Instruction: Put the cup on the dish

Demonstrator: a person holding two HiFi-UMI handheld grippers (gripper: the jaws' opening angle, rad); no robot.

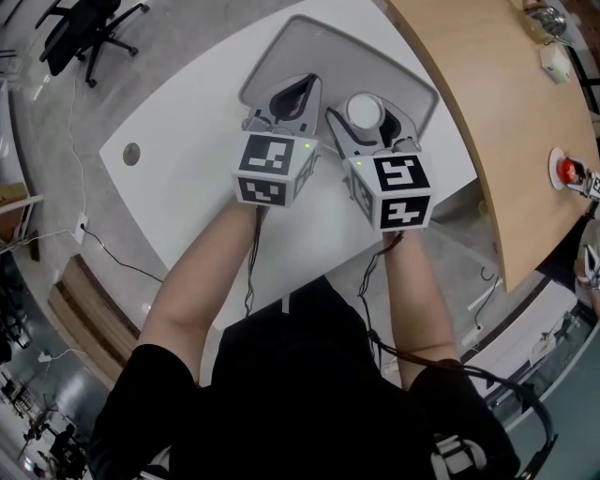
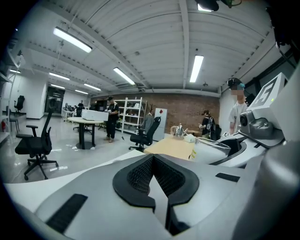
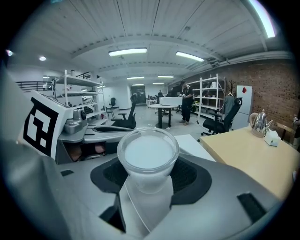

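In the head view both grippers hover over a grey rounded tray, the dish [image 1: 309, 45], at the far end of a white table [image 1: 187, 187]. My right gripper [image 1: 367, 120] is shut on a clear plastic cup [image 1: 365, 111] with a whitish inside. The right gripper view shows the cup [image 3: 147, 154] clamped upright between the black pads of that gripper [image 3: 147, 180]. My left gripper [image 1: 298, 96] hangs just left of it. Its pads meet with nothing between them in the left gripper view [image 2: 152, 164], where the cup [image 2: 210, 150] shows at the right.
A curved wooden table [image 1: 506, 112] runs along the right, carrying a red button [image 1: 566, 170] and small items. A round cable grommet [image 1: 131, 155] sits at the white table's left end. An office chair [image 1: 84, 28] stands on the floor at the far left.
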